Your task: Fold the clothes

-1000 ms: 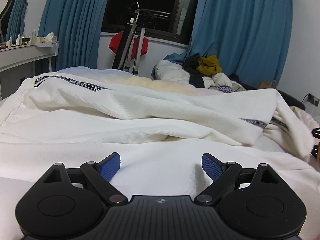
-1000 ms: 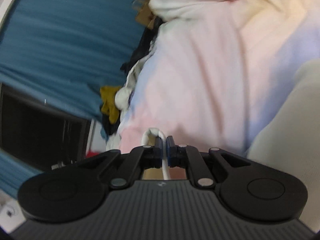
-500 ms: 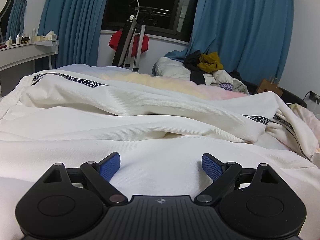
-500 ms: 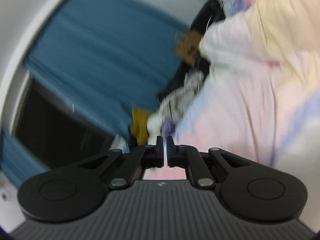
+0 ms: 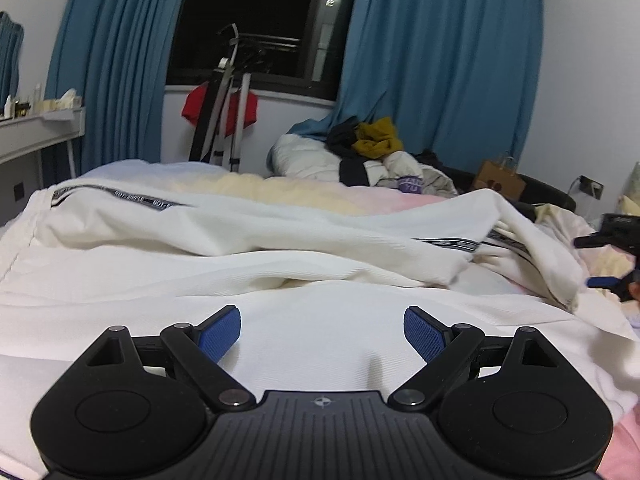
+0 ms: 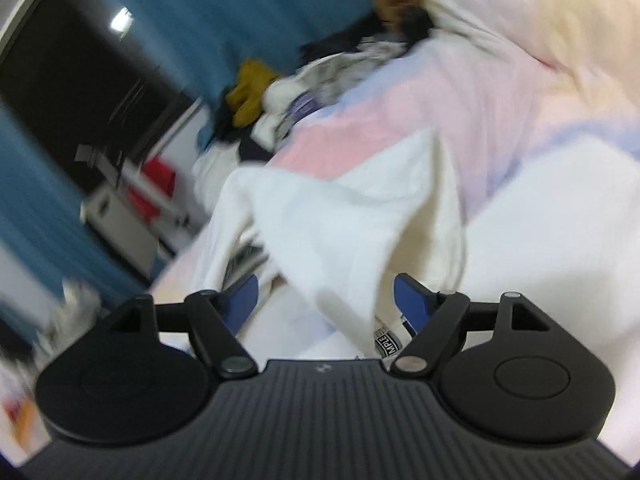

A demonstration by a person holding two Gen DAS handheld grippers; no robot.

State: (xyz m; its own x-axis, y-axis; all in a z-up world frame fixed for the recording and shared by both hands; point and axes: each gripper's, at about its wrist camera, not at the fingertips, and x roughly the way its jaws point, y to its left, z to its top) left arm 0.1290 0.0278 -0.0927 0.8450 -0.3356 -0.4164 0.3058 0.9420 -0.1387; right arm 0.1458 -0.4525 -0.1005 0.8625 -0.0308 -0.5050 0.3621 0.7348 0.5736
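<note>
everywhere white trousers (image 5: 280, 240) cover the pastel bed (image 5: 248, 184) under blue curtains (image 5: 440, 60); left tool (image 5: 322, 328) released, right tool (image 6: 326, 300) opening.

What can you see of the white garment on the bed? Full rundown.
The white garment looks like soft, finely ribbed knit, spread rumpled across the pastel bedsheet with long folds. A black lettered stripe runs along its far edge and shows again near the right end. Its near part lies flat under the open left hand-held gripper. A loose fold sits between the opening jaws of the right hand-held gripper, unclamped.
</note>
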